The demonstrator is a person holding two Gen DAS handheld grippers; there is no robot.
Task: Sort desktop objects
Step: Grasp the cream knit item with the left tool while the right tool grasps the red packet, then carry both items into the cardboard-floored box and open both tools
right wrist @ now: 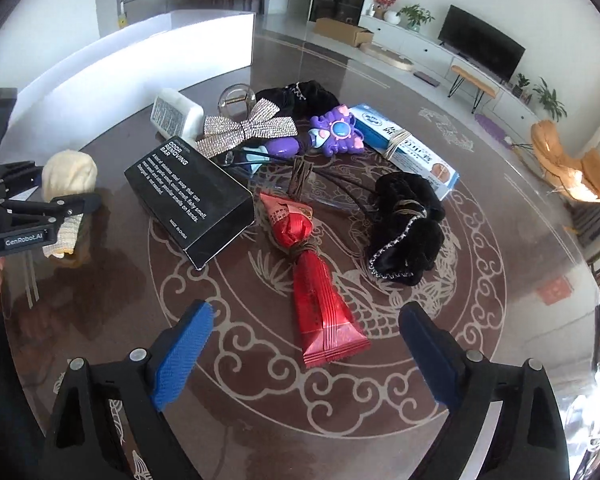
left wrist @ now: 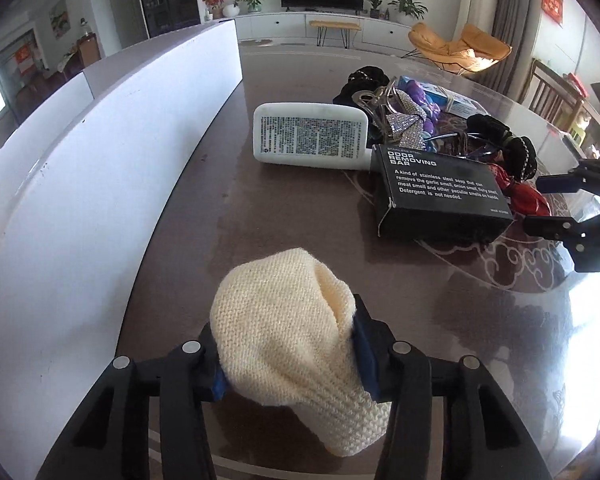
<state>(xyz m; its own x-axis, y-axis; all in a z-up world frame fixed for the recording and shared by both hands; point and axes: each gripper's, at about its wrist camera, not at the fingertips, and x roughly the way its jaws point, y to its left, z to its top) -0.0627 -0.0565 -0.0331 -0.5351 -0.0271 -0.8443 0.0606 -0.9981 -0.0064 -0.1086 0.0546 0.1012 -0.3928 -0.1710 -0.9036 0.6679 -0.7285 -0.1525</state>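
Note:
My left gripper [left wrist: 288,354] is shut on a cream knitted cloth [left wrist: 288,340], held just above the table; the cloth also shows in the right wrist view [right wrist: 70,178]. My right gripper [right wrist: 306,344] is open and empty, its blue pads either side of the near end of a red packet bundle [right wrist: 320,300]. A pile lies mid-table: a black odor removing bar box [right wrist: 192,200], a white bottle [left wrist: 310,140], a rhinestone bow [right wrist: 244,128], a purple toy [right wrist: 332,132], a blue-white box [right wrist: 408,148] and black scrunchies [right wrist: 404,224].
A long white tray wall [left wrist: 100,152] runs along the left side of the brown patterned glass table [right wrist: 260,400]. A second black scrunchie [right wrist: 300,98] lies behind the bow. The right gripper shows at the right edge of the left wrist view [left wrist: 572,208].

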